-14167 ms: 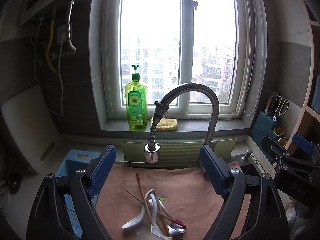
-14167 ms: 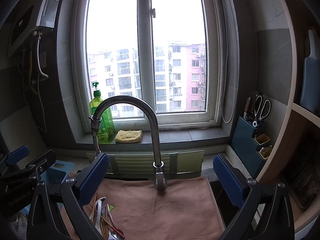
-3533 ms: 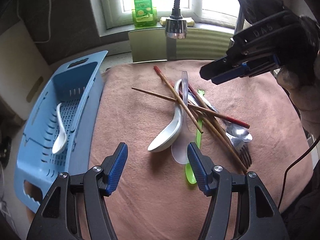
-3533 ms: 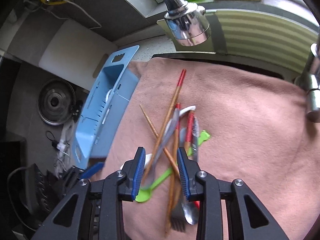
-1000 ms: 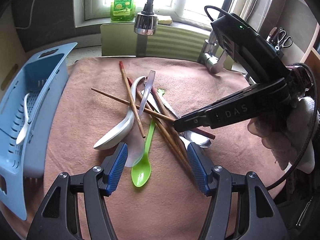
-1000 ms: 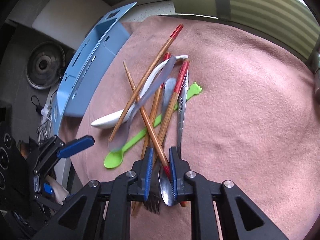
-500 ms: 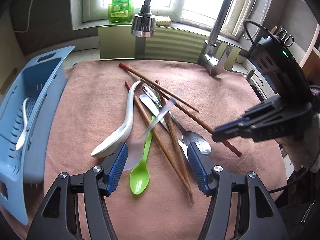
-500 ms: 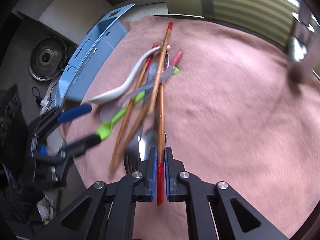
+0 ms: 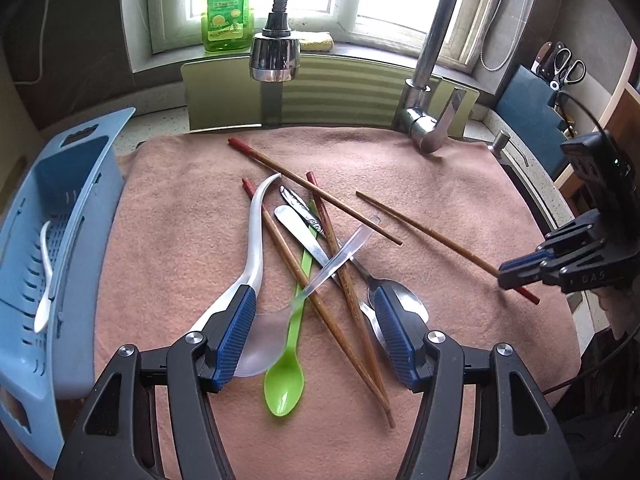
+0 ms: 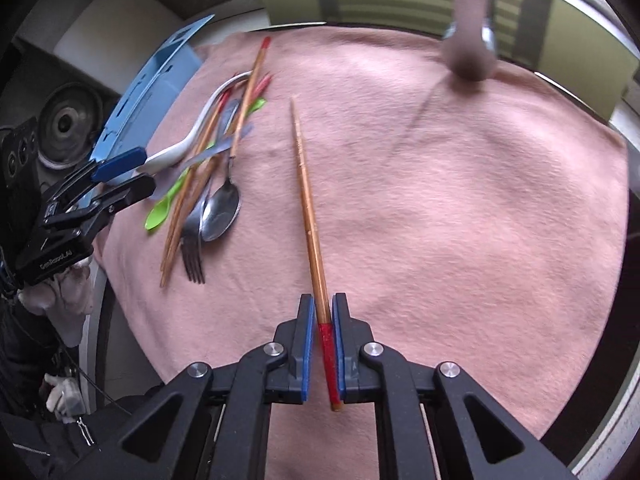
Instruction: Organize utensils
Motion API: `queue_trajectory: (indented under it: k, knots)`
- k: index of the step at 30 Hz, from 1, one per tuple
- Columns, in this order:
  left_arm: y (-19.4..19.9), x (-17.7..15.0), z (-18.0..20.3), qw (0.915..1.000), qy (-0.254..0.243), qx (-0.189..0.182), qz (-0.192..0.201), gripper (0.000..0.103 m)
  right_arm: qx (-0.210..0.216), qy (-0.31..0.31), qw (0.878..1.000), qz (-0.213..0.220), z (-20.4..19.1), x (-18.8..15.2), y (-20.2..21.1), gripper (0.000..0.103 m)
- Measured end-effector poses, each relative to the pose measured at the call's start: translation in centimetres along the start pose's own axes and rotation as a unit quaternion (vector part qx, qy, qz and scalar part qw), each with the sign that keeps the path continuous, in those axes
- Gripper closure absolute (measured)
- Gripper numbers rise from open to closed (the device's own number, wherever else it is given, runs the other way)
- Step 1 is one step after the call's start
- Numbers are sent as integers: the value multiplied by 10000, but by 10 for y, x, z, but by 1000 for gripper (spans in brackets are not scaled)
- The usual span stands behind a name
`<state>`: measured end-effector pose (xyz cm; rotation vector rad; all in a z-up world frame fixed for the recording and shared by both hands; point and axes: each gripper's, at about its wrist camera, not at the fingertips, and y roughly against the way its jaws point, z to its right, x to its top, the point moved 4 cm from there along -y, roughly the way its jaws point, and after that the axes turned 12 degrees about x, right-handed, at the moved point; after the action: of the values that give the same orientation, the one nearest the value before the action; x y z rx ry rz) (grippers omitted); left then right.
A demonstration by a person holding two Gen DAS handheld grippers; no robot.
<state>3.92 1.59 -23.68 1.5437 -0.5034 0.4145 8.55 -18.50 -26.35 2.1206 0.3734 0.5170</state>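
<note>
A pile of utensils lies on the pink towel (image 9: 440,184): a white ceramic spoon (image 9: 256,232), a clear plastic spoon (image 9: 328,268), a green spoon (image 9: 286,380), a metal spoon (image 9: 396,296), a fork (image 10: 192,256) and several red-tipped chopsticks (image 9: 316,190). My left gripper (image 9: 314,296) hovers open over the pile, touching nothing. My right gripper (image 10: 322,300) holds one chopstick (image 10: 306,184) near its red end, right of the pile; its jaws are opening slightly, the pads still against the stick. In the left wrist view, the right gripper (image 9: 506,276) is at the towel's right edge.
A blue slotted basket (image 9: 72,168) at the left holds a white spoon (image 9: 46,276). The faucet (image 9: 432,80) and its spray head (image 9: 275,58) hang over the towel's far side. A green soap bottle (image 9: 227,8) stands on the sill; scissors (image 9: 564,64) stand far right.
My right gripper closed on a chopstick and dragged it out of the pile to the right. The other utensils were shuffled by this. My left gripper stayed put.
</note>
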Motion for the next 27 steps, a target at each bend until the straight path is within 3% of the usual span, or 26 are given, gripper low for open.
queue_trajectory:
  k: [3,9,14,21,23,27]
  knots:
    - [2,3,2,10000,44,-48,-2,42,62,96,9998,167,-5,6,11,80]
    - [4,26,2,9998,162,68,-5,42,265,-2,9987,432,-20,29,9,80]
    - [14,29,-8,9996,247,154,52,42,239,233,9971,684,-47,73,-9,80]
    - [25,21,-25,9989,387,263,53,42,386,170,9984,372,-61,118,-58,81]
    - [27,18,-29,9986,448,270,47,42,156,192,9994,251,-61,125,-70,81]
    - [28,14,-35,9981,559,255,48,42,180,101,9997,109,-59,129,-84,94]
